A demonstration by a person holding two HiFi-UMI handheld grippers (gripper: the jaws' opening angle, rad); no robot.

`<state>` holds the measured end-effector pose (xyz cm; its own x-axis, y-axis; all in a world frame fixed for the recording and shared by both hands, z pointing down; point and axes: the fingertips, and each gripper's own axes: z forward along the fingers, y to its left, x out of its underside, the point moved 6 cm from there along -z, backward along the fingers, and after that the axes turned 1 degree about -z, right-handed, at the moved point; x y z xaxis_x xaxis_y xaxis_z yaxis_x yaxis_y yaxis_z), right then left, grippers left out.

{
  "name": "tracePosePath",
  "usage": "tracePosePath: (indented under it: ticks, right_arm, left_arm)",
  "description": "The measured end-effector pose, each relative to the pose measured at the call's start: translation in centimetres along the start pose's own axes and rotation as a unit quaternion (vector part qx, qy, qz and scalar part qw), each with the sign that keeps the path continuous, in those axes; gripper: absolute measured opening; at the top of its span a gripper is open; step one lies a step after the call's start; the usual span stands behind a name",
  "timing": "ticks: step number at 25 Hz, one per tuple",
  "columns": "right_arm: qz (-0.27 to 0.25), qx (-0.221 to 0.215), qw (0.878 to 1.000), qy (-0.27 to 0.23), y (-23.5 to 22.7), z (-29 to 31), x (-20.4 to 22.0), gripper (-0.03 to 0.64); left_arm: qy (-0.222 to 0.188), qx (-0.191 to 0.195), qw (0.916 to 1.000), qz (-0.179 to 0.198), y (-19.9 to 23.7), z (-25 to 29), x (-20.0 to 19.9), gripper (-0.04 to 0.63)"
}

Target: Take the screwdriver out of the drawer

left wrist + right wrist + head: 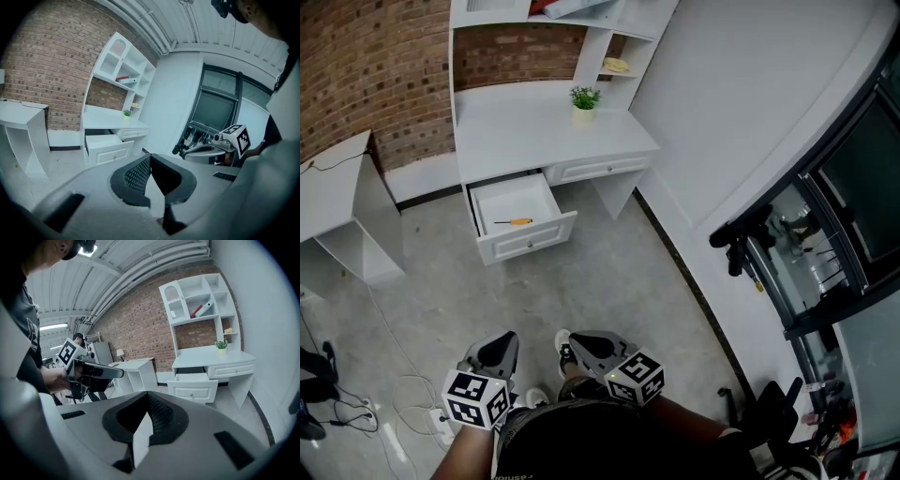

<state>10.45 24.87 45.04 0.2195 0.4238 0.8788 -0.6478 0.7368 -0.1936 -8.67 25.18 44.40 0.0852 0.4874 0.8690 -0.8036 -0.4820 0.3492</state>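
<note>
In the head view an orange-handled screwdriver point(514, 222) lies inside the open left drawer point(530, 241) of a white desk point(534, 127) across the floor. Both grippers are held low, close to the person's body and far from the drawer. The left gripper point(492, 354) and the right gripper point(592, 349) are each shut with nothing between the jaws. The left gripper view shows its shut gripper point(150, 159) with the drawer point(108, 147) in the distance. The right gripper view shows its shut gripper point(149, 398) and the drawer point(193, 389). From both gripper views the screwdriver is hidden.
A small potted plant point(584, 101) stands on the desk top beneath a shelf unit. A white side table point(337, 178) sits at the left against the brick wall. Cables and a power strip point(403, 398) lie on the floor near the feet. Black equipment point(797, 253) lines the right side.
</note>
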Motion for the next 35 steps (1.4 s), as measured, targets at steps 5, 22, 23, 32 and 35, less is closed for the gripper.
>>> tracePosePath:
  ticks: [5,22,23,32,35]
  right_arm:
    - [0.001,-0.012,1.000,-0.008,-2.4,1.7,-1.5,0.006]
    - [-0.002,-0.040,0.999,-0.013,-9.8,5.8,-5.7,0.006]
    - [-0.002,-0.041,0.999,-0.013,-10.3,6.1,-5.7,0.006]
    - [-0.003,-0.054,0.998,-0.012,-15.3,8.6,-7.7,0.006]
    - [-0.003,-0.064,0.998,-0.012,-16.9,9.3,-8.5,0.006]
  left_arm:
    - [-0.001,-0.016,0.9999,0.003,0.6,1.4,-1.5,0.018]
    - [0.010,-0.041,0.9991,0.003,3.3,7.8,-5.3,0.018]
    - [0.011,-0.042,0.9991,0.002,3.5,8.4,-5.4,0.018]
    - [0.005,-0.058,0.9983,-0.002,5.1,12.7,-7.9,0.018]
    - [0.006,-0.068,0.9976,-0.005,5.5,13.9,-8.8,0.018]
